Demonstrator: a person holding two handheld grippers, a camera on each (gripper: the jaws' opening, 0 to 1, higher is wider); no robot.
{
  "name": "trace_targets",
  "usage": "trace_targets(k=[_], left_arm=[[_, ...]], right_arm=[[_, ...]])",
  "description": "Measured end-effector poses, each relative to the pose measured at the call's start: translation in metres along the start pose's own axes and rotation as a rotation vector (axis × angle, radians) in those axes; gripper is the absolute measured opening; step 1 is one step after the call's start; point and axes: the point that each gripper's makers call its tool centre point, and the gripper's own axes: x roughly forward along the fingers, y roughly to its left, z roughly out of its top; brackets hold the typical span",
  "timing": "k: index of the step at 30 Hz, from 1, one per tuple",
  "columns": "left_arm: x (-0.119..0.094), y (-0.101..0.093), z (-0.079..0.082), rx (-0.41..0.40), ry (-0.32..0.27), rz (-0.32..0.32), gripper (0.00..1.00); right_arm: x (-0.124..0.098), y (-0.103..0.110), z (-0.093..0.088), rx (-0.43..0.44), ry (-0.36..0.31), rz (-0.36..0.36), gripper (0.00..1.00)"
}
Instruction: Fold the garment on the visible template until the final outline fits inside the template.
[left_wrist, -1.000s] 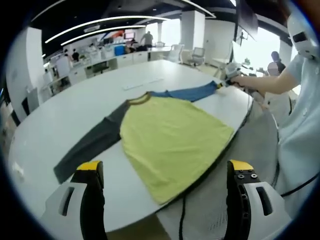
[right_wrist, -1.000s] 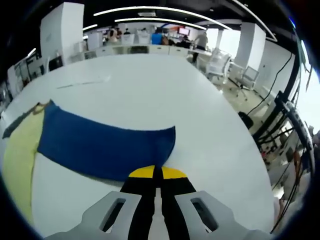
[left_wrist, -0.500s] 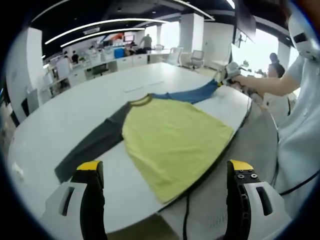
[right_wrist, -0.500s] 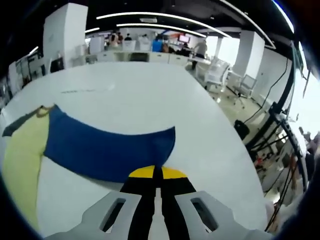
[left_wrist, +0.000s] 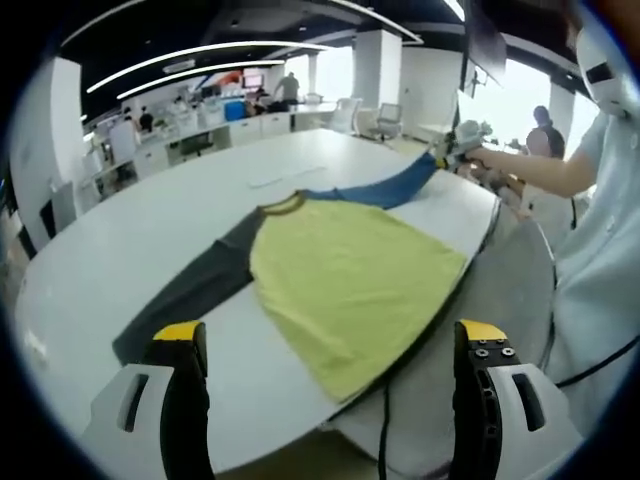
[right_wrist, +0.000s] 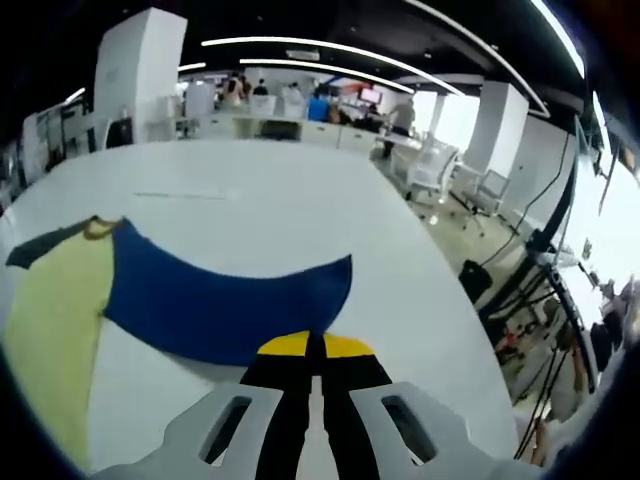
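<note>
A shirt lies spread on the white table (left_wrist: 120, 230), with a yellow-green body (left_wrist: 350, 275), a dark grey sleeve (left_wrist: 185, 295) and a blue sleeve (left_wrist: 385, 188). My left gripper (left_wrist: 325, 350) hangs open near the table's front edge, short of the hem. In the right gripper view my right gripper (right_wrist: 314, 347) is shut on the cuff of the blue sleeve (right_wrist: 220, 305), which is lifted off the table in a sagging arc. The yellow-green body (right_wrist: 50, 330) lies at the left there. In the left gripper view the right gripper (left_wrist: 452, 153) is at the far right, in a person's hand.
The person in a white top (left_wrist: 605, 230) stands at the table's right edge. A thin white strip (left_wrist: 285, 175) lies on the table beyond the collar. Cables hang off the near table edge (left_wrist: 385, 445). Desks, chairs and people fill the office background (right_wrist: 300, 100).
My right gripper has raised the blue sleeve's cuff higher off the table, and the sleeve now hangs in a deeper arc. The left gripper has stayed open and about in place.
</note>
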Motion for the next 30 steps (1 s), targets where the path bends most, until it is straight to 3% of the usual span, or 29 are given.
trace_targets(k=[17,30], left_arm=[[-0.005,0.005,-0.004,0.016,-0.024,-0.025,1.0],[-0.007,0.006,-0.005,0.015,-0.038,-0.025,1.0]], right_arm=[[-0.027,0.019,0.009,-0.042,-0.057,-0.012,0.03],[-0.048,0.041,0.043,-0.091,-0.129,0.016,0.03]])
